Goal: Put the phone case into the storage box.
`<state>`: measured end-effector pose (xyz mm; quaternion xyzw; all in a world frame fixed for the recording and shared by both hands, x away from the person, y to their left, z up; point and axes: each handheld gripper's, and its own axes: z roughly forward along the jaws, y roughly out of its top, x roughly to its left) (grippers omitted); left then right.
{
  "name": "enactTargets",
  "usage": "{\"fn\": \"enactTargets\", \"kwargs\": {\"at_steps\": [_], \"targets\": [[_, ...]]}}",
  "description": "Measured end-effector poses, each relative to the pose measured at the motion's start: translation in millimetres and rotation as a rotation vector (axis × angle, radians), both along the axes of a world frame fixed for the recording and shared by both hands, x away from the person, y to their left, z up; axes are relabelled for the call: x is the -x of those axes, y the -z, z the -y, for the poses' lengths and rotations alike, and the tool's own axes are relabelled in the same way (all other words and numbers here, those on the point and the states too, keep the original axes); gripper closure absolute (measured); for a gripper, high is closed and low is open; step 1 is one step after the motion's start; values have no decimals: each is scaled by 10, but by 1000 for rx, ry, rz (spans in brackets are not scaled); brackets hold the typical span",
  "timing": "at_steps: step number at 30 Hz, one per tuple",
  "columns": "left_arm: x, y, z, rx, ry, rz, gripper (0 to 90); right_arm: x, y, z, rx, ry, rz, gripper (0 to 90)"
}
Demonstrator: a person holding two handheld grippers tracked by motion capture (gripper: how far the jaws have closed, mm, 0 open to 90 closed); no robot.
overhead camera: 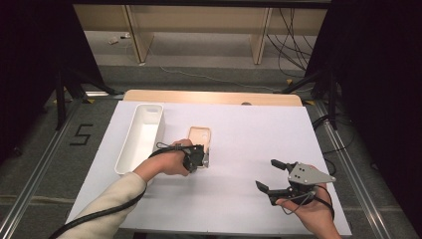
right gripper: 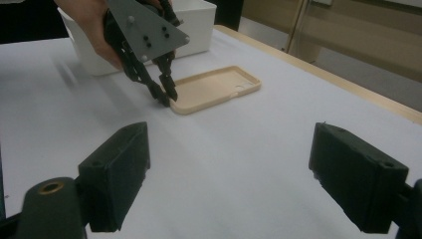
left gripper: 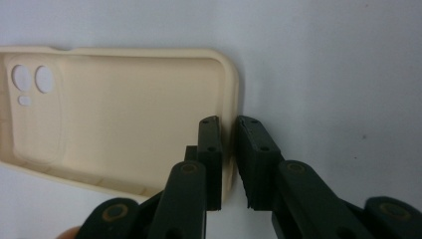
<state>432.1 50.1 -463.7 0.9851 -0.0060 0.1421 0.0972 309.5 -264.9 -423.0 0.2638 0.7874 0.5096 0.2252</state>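
Your left gripper [left gripper: 228,164] has its jaws clenched on the rim of the phone case [left gripper: 114,114]; your right gripper [overhead camera: 272,174] hangs wide apart, holding nothing.

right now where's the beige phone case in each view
High view: phone case at table centre, right of the white bin, left gripper at its near end.
Left gripper view: left half, jaws straddling its right edge wall.
Right gripper view: upper centre.
Shared landmark: the camera cutouts at the case's far end.
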Motion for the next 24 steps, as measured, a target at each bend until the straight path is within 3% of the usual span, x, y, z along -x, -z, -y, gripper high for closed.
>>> {"fn": "enactTargets", "kwargs": {"at_steps": [22,24], "targets": [[37,7,3,-7,18,32,848,7,-7,6,9,6,1,178],[42,9,9,-8,14,32,850,2,3,-7,-5,11,16,178]]}}
